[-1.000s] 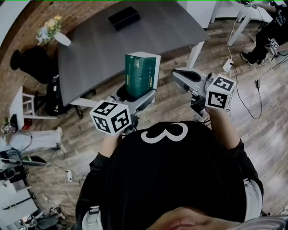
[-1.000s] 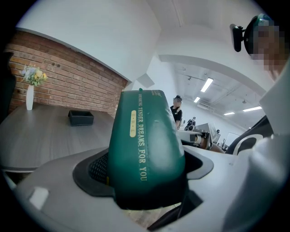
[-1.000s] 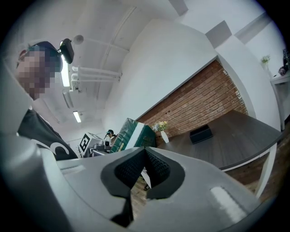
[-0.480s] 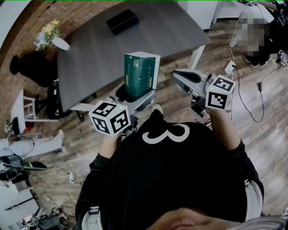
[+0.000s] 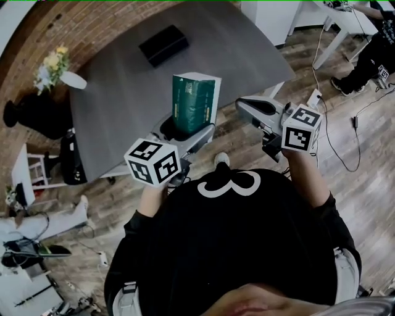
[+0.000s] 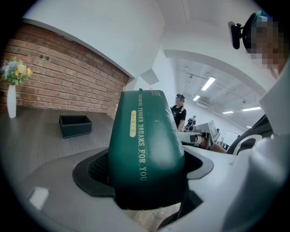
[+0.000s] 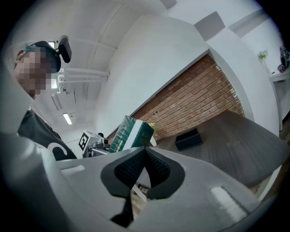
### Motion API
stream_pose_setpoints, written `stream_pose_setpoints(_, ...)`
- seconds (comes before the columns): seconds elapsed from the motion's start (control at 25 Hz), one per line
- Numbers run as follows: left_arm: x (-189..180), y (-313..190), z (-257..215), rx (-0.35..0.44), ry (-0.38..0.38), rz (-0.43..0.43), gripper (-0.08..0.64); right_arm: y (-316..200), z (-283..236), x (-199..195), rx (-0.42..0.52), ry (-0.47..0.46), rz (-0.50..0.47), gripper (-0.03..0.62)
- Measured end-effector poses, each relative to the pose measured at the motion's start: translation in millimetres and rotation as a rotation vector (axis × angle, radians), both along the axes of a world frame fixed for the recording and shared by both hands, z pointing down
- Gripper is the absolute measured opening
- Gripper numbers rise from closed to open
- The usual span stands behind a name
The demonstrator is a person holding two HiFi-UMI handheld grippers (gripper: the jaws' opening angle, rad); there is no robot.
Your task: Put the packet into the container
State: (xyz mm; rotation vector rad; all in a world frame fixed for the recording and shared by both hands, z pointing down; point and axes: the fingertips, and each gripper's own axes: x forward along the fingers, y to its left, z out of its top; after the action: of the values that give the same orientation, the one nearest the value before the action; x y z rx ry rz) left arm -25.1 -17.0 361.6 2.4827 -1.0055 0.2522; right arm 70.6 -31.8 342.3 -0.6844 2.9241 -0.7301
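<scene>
Packet (image 5: 192, 102) status: dark green with one white side, standing upright, lower end clamped between the jaws of the left claw (image 5: 187, 131). Left gripper view confirms it: the pads press on both sides of the packet, and gold print reading "TENDER DREAMS FOR YOU" runs up its face. The packet is in the air and does not touch the tabletop (image 5: 117, 99). In the head view it sits over the tabletop's near edge.

Container (image 5: 163, 44): black open-top box on the far part of the grey tabletop, well apart from the packet. It looks empty in the left gripper view, though I can't see its floor.

Right claw (image 5: 250, 106): jaws closed tip to tip with nothing between them, held level just right of the packet, near the tabletop's near edge. The packet and the left claw's marker cube show to its left in the right gripper view.

Other items: white vase with flowers (image 5: 54, 62) at the tabletop's far left corner, brick wall (image 5: 92, 18) behind it, wood floor (image 5: 345, 179) below. A person (image 6: 180, 111) stands in the background.
</scene>
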Motion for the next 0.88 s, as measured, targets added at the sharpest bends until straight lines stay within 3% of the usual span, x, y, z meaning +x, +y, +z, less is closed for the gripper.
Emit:
stream_pose_setpoints(0.16,-18,-51,-2,0.001,-0.012,-0.004,0.456,-52,-5,-15,-0.011,0.001,0.01,0.003)
stream_pose_setpoints(0.4,-51,-111,-2,0.034,-0.116,0.007,0.456,-112,-8,-44,-0.011,0.024,-0.005,0.003)
stream_pose_setpoints(0.88,-88,-186,3,0.111,-0.289,0.029,0.457,-169,-4,-69,0.001,0.046,-0.054,0.003)
